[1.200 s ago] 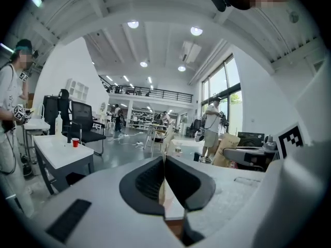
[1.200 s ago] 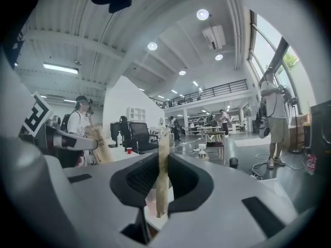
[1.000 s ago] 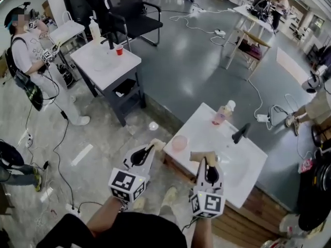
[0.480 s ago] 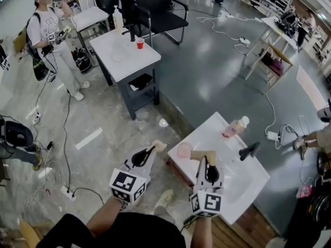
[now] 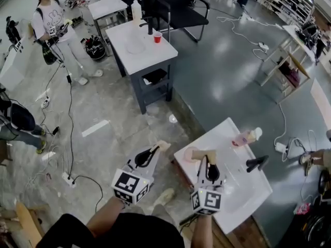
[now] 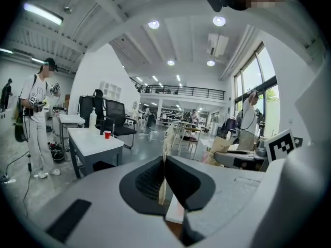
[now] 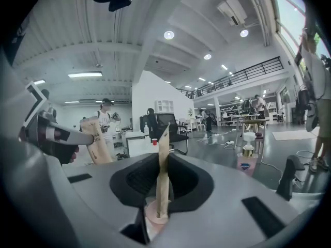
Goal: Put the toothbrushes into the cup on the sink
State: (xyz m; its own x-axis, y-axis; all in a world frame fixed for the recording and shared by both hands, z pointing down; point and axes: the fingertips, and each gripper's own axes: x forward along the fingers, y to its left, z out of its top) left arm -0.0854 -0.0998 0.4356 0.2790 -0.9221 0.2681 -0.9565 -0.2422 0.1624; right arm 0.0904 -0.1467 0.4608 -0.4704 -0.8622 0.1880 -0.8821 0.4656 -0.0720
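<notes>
Each gripper holds a toothbrush in a tan paper wrapper. My left gripper (image 5: 154,149) is shut on one wrapped toothbrush (image 5: 162,145), held over the floor just left of the white sink counter (image 5: 222,138). In the left gripper view that wrapper (image 6: 166,149) stands thin and upright between the closed jaws. My right gripper (image 5: 207,159) is shut on the other wrapped toothbrush (image 5: 203,154), right beside the pink cup (image 5: 189,154) at the counter's near left corner. In the right gripper view this wrapper (image 7: 163,164) stands upright with the pink cup (image 7: 154,214) just below the jaws.
A black faucet (image 5: 257,163) and a pink bottle (image 5: 247,137) stand on the sink counter. Farther off is a grey table (image 5: 139,48) with a red cup (image 5: 158,37) and a bottle (image 5: 136,9), and a black chair (image 5: 181,9). A person (image 5: 51,30) stands at the far left. Cables trail over the floor.
The head view has swung, so the sink counter now sits lower and further right. Both grippers keep the same stance and grip on their wrapped toothbrushes.
</notes>
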